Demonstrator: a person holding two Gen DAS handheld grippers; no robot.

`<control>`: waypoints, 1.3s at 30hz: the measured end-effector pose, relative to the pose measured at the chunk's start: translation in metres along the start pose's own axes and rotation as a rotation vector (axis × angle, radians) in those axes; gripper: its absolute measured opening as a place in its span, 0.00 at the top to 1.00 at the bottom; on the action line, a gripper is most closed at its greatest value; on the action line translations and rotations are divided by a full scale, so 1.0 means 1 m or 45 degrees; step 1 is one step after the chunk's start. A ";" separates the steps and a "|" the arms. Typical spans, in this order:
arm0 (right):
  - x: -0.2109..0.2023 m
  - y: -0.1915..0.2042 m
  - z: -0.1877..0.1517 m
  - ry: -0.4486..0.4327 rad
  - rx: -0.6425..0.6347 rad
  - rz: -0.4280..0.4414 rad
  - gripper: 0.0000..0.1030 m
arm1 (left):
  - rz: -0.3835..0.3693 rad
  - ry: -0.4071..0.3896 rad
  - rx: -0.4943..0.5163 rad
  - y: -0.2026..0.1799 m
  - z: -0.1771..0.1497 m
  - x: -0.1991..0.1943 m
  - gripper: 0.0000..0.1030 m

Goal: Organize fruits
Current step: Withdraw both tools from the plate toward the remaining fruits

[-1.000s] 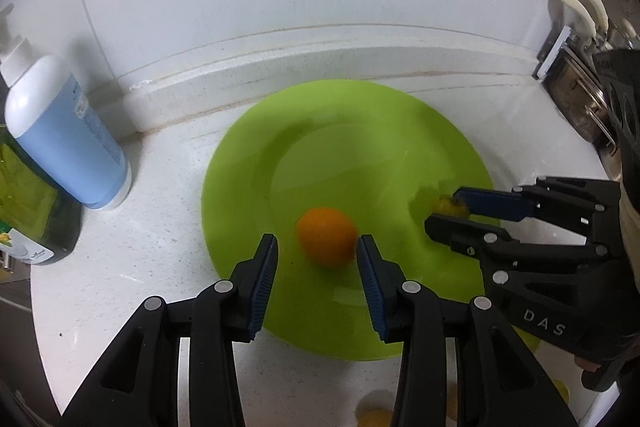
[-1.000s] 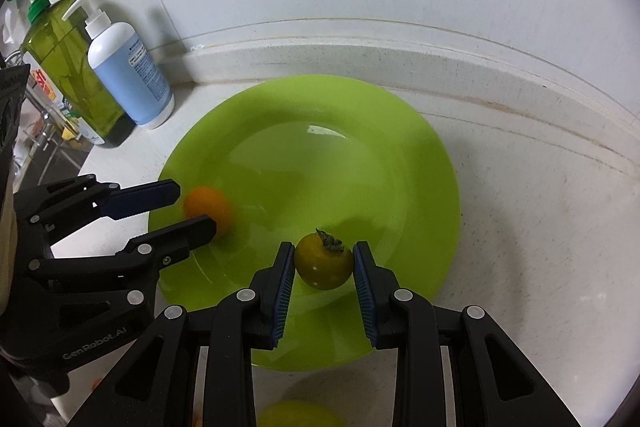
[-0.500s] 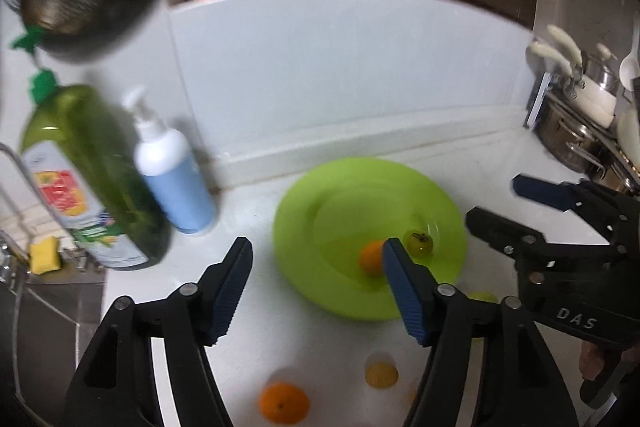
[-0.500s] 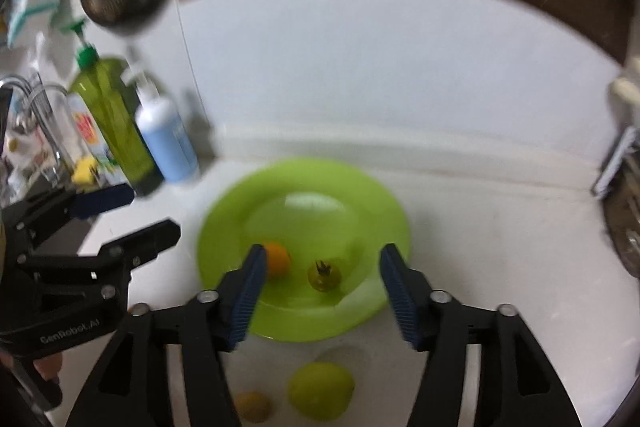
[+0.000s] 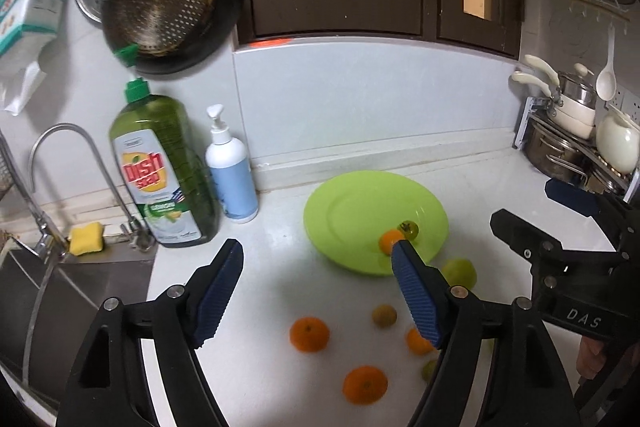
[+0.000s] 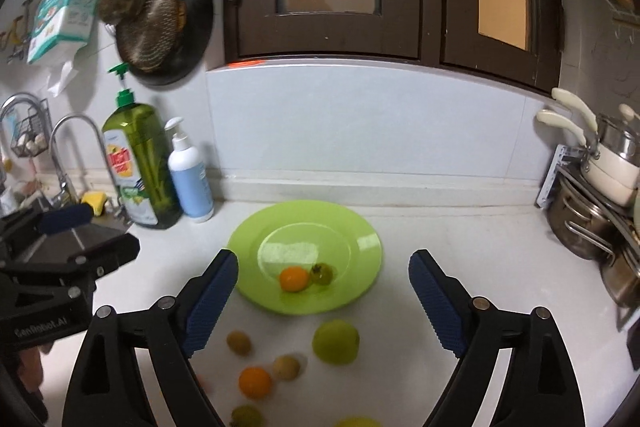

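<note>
Both pairs of tongs were spread wide and held nothing, raised above the worktop (image 6: 460,243) and pointing toward the back wall. The left tongs (image 5: 318,281) hung over bare white surface, with the right tongs (image 6: 322,291) beside them to the right. Just beyond the fingertips sat the green plate (image 6: 352,227), which carried a small orange fruit (image 6: 294,279) touching a dark green tomato-like fruit (image 6: 322,273) near its front rim. The fruit not yet gathered lay loose on the worktop below and between the fingers, nearer the cameras than the plate. In the right wrist view a pale green apple (image 6: 335,342) sat just in front of the plate rim, right of centre, with two small brownish fruits (image 6: 239,343) and an orange (image 6: 255,382) to its left. In the left wrist view two larger oranges (image 5: 309,334) lay almost under the left tongs. By position, the apple seemed the nearer target for the right tongs and the oranges for the left; each reach would likely go downward and slightly back. All the fruit was round, so no long axis governed the approach. A dish soap bottle (image 5: 164,171) and a pump bottle (image 5: 232,175) stood well to the left of the plate.
</note>
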State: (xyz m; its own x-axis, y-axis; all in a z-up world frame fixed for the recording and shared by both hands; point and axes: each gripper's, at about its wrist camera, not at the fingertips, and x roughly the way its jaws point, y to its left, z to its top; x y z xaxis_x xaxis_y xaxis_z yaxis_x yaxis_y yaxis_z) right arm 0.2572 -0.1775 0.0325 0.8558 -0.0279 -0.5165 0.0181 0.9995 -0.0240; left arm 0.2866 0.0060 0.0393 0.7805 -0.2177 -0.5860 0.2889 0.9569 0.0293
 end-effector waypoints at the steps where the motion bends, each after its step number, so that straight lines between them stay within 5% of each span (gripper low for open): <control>1: -0.004 0.003 -0.003 0.000 -0.005 0.003 0.15 | 0.000 0.000 0.003 0.000 -0.003 -0.003 0.25; 26: -0.043 0.042 -0.077 0.146 -0.075 0.113 0.15 | -0.016 -0.018 0.197 -0.005 -0.088 -0.040 0.25; 39: -0.001 0.043 -0.102 0.356 -0.076 0.202 0.36 | -0.148 0.118 0.253 -0.015 -0.113 0.005 0.30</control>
State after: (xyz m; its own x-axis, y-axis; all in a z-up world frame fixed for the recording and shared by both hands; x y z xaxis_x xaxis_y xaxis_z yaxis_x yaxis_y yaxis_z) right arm 0.2044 -0.1353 -0.0548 0.6704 0.1175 -0.7326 -0.1413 0.9895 0.0295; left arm 0.2232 0.0124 -0.0554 0.6843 -0.2967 -0.6661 0.4841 0.8680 0.1107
